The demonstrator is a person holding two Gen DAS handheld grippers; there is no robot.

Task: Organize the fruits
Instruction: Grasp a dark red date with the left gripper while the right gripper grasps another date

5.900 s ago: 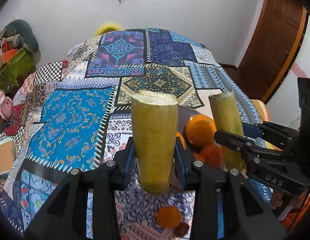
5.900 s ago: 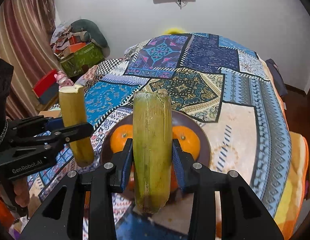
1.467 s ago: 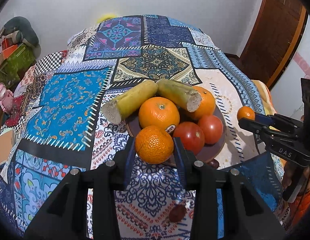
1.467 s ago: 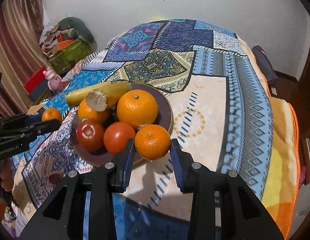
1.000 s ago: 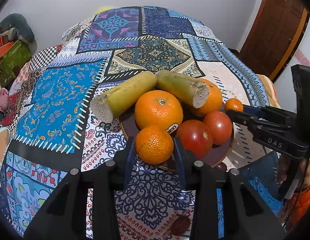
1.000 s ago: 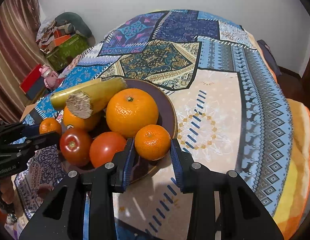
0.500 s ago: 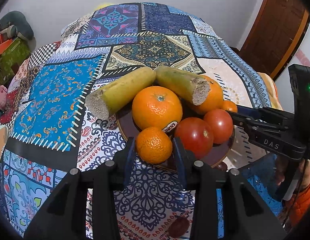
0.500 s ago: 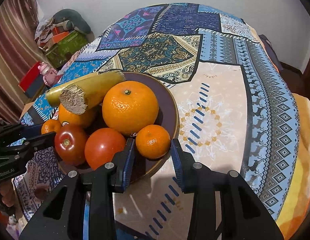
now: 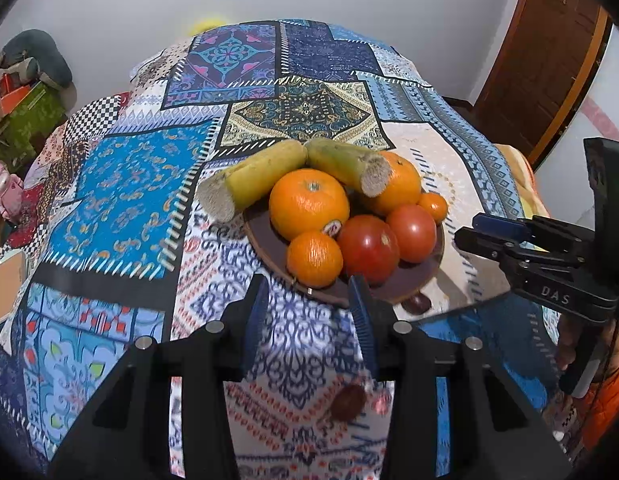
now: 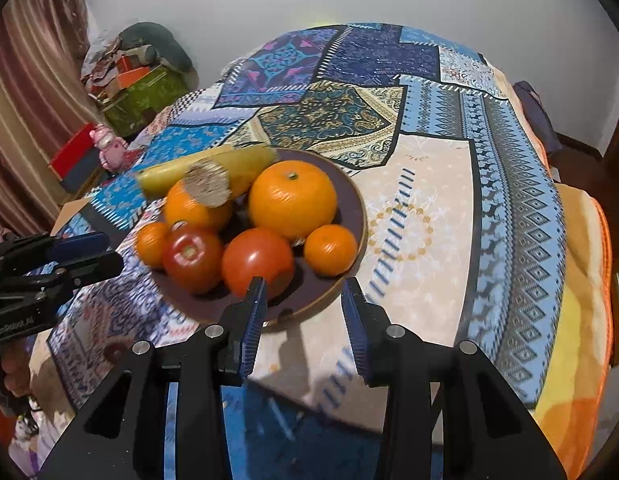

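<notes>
A dark brown plate (image 9: 401, 280) (image 10: 349, 200) on the patchwork cloth holds two sugarcane pieces (image 9: 249, 180), large oranges (image 9: 308, 204), two tomatoes (image 9: 367, 248) and small mandarins. My left gripper (image 9: 309, 292) is open and empty, just short of the mandarin (image 9: 314, 258) on the plate's near edge. My right gripper (image 10: 303, 296) is open and empty, just back from the other mandarin (image 10: 330, 249) on the plate. The right gripper also shows in the left wrist view (image 9: 481, 232); the left gripper shows in the right wrist view (image 10: 97, 252).
Two small dark fruits lie on the cloth near the plate (image 9: 416, 303) (image 9: 348, 402). The table is covered by the patchwork cloth (image 9: 129, 200). Boxes and clutter stand at the left (image 10: 141, 84). A wooden door (image 9: 549, 48) is at the right.
Both grippers let go of their mandarins, which now lie on the plate, and both pulled back a little with jaws open.
</notes>
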